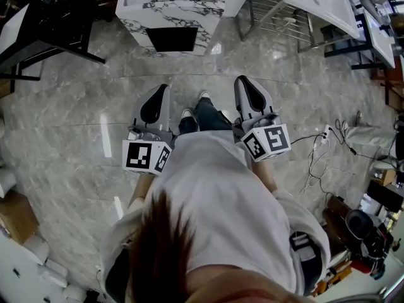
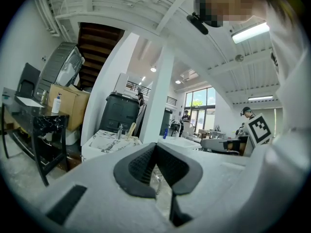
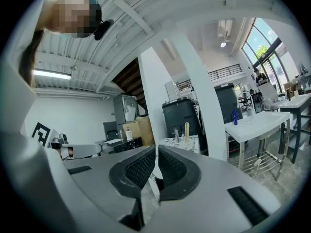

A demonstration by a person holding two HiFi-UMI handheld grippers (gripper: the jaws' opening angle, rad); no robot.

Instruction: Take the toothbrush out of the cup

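Standing on a big grey stone-look floor [image 1: 69,125], facing a white marble-pattern counter [image 1: 170,11] well ahead. Over to the right of it, a white table [image 3: 257,123]; behind it, a dark bin-like cabinet [image 2: 119,111]. Holding the left gripper [image 2: 155,148] and the right gripper [image 3: 156,152] out front, side by side and roughly level, both well apart from the counter. Fingers pressed together on both, clamped on nothing at all. Off to the right, some loose cables [image 1: 315,150] trailing across the floor. Down between the two grippers, a pair of shoes [image 1: 187,114]. Up on the counter top, toward its right edge, a small tap [image 2: 120,130] and just beside it a pale stick standing upright, most likely the toothbrush [image 2: 131,128]. Can't tell what holds it, way too small from here. Same pair visible in the right gripper view too, tap on the left, toothbrush on the right.
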